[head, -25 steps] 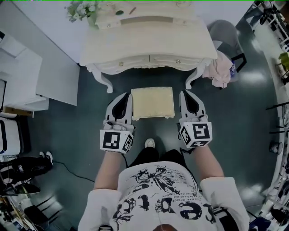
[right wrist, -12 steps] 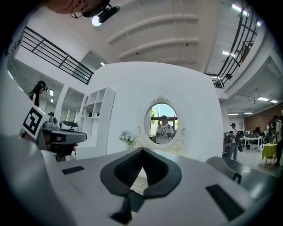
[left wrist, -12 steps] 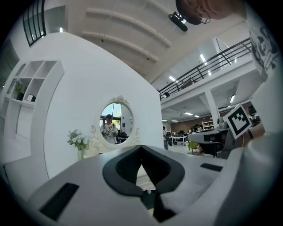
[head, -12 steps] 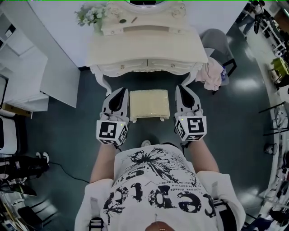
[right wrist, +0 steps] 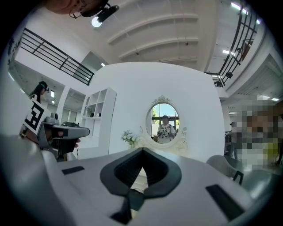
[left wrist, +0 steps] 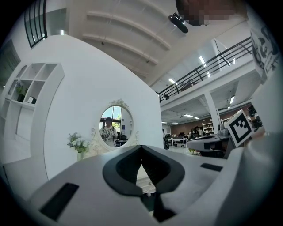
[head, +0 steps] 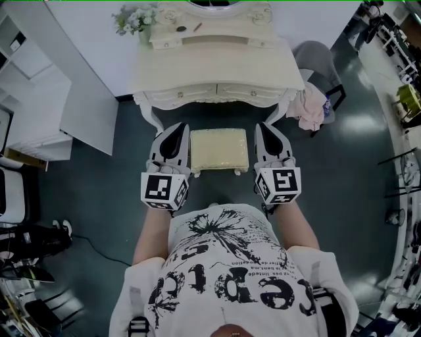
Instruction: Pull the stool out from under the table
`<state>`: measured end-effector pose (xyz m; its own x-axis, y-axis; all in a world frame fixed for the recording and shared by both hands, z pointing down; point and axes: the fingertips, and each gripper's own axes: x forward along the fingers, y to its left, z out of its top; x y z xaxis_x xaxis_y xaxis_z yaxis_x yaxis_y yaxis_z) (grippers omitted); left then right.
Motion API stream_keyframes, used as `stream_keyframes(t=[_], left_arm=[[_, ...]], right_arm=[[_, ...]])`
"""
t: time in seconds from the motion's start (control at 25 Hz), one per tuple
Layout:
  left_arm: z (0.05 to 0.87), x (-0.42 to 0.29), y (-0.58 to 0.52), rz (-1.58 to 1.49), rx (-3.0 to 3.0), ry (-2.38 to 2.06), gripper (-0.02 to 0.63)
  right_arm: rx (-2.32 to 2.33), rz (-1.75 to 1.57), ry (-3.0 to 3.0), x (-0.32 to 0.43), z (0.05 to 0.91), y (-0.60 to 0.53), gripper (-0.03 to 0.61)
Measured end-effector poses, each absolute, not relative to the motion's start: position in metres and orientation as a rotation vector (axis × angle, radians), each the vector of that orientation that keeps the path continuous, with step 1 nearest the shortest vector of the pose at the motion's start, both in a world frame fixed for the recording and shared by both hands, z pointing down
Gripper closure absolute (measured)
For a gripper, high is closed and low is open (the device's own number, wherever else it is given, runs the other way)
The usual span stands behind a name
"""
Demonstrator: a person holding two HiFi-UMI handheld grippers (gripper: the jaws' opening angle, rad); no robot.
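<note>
Stool point(head: 219, 149): rectangular, cream, textured padded top. It is standing on the dark glossy floor point(head: 342, 197), just off the front edge of the ornate white table point(head: 217, 62). Left gripper point(head: 183, 127), right gripper point(head: 259, 126): you are holding both with jaw tips meeting, gripping nothing, flanking the stool's left and right edges.

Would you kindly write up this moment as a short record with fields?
stool: cream cushioned top, on the floor just in front of the dressing table
left tongs: shut, nothing between them, beside the stool's left edge
right tongs: shut, nothing between them, beside the stool's right edge
contact with stool: cannot tell
table top: flowers at back left
</note>
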<state>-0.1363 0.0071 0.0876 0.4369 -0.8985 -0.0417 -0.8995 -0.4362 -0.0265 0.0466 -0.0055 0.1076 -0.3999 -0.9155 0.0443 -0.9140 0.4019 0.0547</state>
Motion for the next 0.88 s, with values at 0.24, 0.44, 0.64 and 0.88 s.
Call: stream_keyframes(t=[0.24, 0.44, 0.64, 0.88], left_arm=[[0.091, -0.135, 0.002, 0.004, -2.649, 1.616, 0.597], [0.094, -0.134, -0.002, -0.062, -2.659, 1.578, 0.597], [0.094, -0.142, -0.01, -0.069, -2.658, 1.587, 0.597], [0.096, -0.149, -0.012, -0.062, -2.646, 1.608, 0.597]], right_arm=[[1.694, -0.063, -2.56, 0.048, 0.106, -0.013, 0.563], [1.714, -0.104, -2.558, 0.045, 0.101, -0.016, 0.563], [1.691, -0.124, -2.561, 0.037, 0.098, -0.021, 0.563], [1.675, -0.093, -2.558, 0.031, 0.109, -0.021, 0.563]])
